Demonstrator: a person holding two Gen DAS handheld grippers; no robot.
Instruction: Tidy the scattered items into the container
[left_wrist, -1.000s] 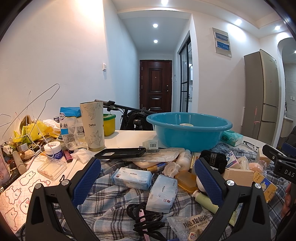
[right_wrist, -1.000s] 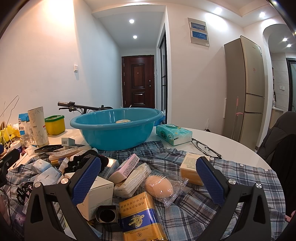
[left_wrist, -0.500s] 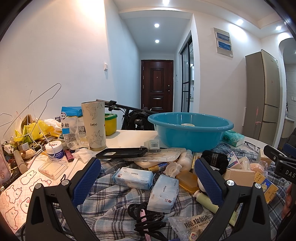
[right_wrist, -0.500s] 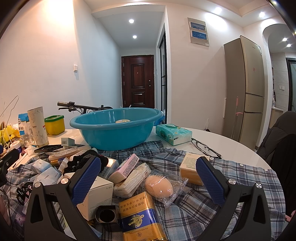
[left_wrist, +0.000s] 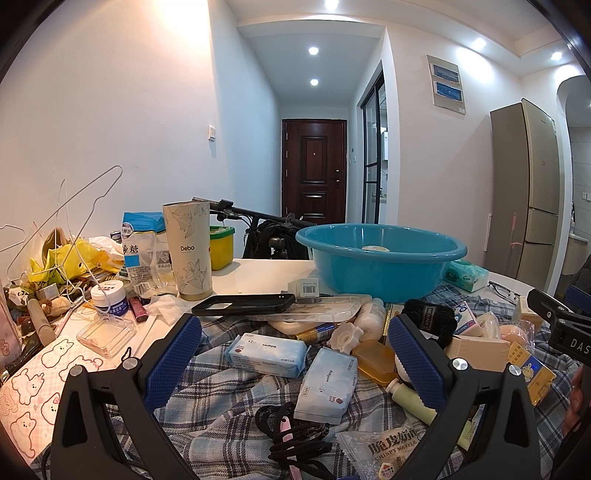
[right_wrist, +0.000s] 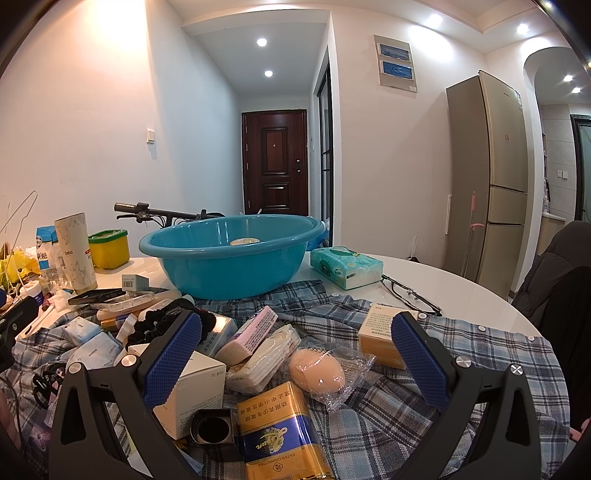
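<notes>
A blue plastic basin (left_wrist: 380, 258) (right_wrist: 229, 258) stands on the white table behind a plaid shirt (left_wrist: 221, 398) (right_wrist: 424, 406) strewn with small items. My left gripper (left_wrist: 295, 354) is open and empty above two blue wet-wipe packs (left_wrist: 267, 354) and black hair ties (left_wrist: 295, 439). My right gripper (right_wrist: 295, 354) is open and empty above a wrapped beige sponge egg (right_wrist: 317, 371), a gold tin (right_wrist: 277, 435), a white box (right_wrist: 192, 387) and an orange box (right_wrist: 376, 339).
A tall Debo cup (left_wrist: 188, 251), sugar bag (left_wrist: 142, 247), yellow tub (left_wrist: 221, 247), wire hangers (left_wrist: 74, 206) and clutter fill the left. A black phone case (left_wrist: 243, 304), green tissue pack (right_wrist: 345, 266) and glasses (right_wrist: 410, 295) lie near the basin.
The left wrist view has shifted very slightly; both grippers stay open and hardly move. Nothing was picked up.
</notes>
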